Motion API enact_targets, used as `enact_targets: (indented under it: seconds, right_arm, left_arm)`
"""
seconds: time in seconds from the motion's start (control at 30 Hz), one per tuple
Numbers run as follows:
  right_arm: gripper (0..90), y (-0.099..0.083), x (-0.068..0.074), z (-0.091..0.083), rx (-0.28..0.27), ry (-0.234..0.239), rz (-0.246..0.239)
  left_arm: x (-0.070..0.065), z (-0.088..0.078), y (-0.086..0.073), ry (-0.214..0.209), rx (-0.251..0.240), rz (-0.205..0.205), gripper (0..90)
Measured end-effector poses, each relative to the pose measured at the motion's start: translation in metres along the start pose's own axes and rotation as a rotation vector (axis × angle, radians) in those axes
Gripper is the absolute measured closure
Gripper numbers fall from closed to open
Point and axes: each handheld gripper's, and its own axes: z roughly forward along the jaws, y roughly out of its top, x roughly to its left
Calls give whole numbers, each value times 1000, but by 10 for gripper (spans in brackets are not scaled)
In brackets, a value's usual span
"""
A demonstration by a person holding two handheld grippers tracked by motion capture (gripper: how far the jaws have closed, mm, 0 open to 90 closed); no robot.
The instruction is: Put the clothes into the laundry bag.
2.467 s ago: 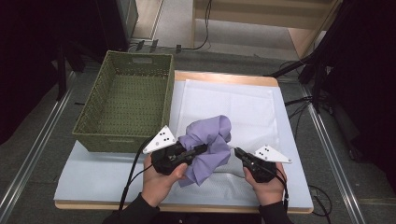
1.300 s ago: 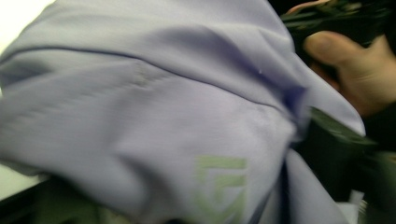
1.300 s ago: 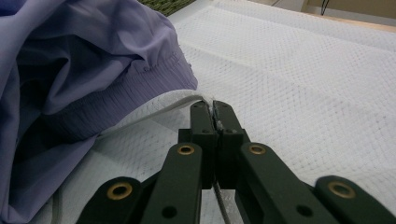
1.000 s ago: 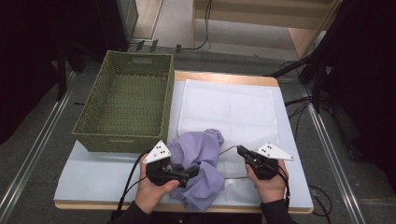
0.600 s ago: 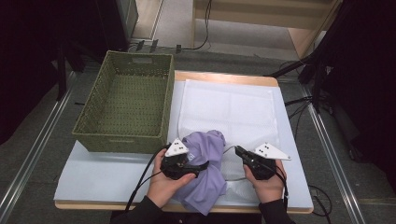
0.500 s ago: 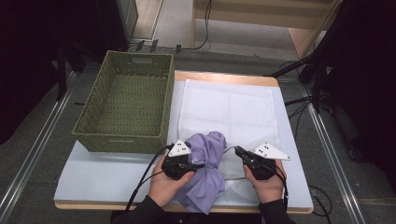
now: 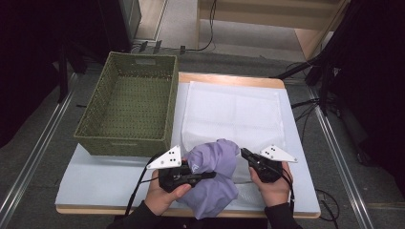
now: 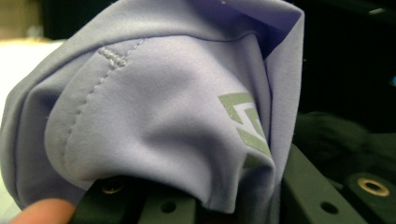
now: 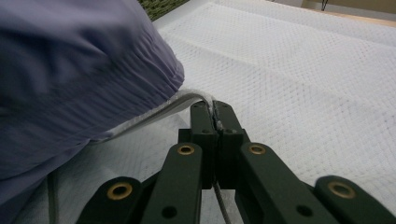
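A lilac garment (image 7: 215,162) with a grey-green printed logo (image 8: 243,126) lies bunched near the table's front edge. My left gripper (image 7: 209,175) comes in from its left, and its jaws have just been closing with a fold of the lilac cloth (image 8: 154,116) between them. The cloth drapes over the jaws and hides their tips. My right gripper (image 7: 244,153) sits at the garment's right side. It is shut on a thin white drawstring (image 9: 159,112) that runs out from under the garment's gathered waistband (image 9: 140,70), with the pads (image 9: 208,116) pinched together on it.
A green woven basket (image 7: 129,109) stands at the left of the table. A white quilted mat (image 7: 234,109) covers the middle and back, on a pale blue table cover (image 7: 105,176). Cables trail from both grippers toward the person's hands.
My left gripper moved right onto the garment and closed on a fold, lifting and bunching the cloth. The right gripper kept still.
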Motion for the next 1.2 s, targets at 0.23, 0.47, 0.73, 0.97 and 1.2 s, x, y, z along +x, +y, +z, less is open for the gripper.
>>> enact_targets:
  seconds: [0.23,0.47,0.73,0.97,1.2]
  right_arm:
    - [898,1,-4,2,5,-10,22]
    - [899,4,-9,-2,-27,7,63]
    - [899,7,-3,-5,-44,19,45]
    - [899,7,-3,-7,-45,21,39]
    - [899,10,2,-6,-51,29,29]
  left_arm:
    - [8,12,-10,-111,113,-37,791]
    - [18,35,-33,5,346,-66,739]
    - [23,35,-32,155,357,-129,249]
    - [22,12,-9,207,268,-104,136]
    - [22,24,-6,144,262,-118,174]
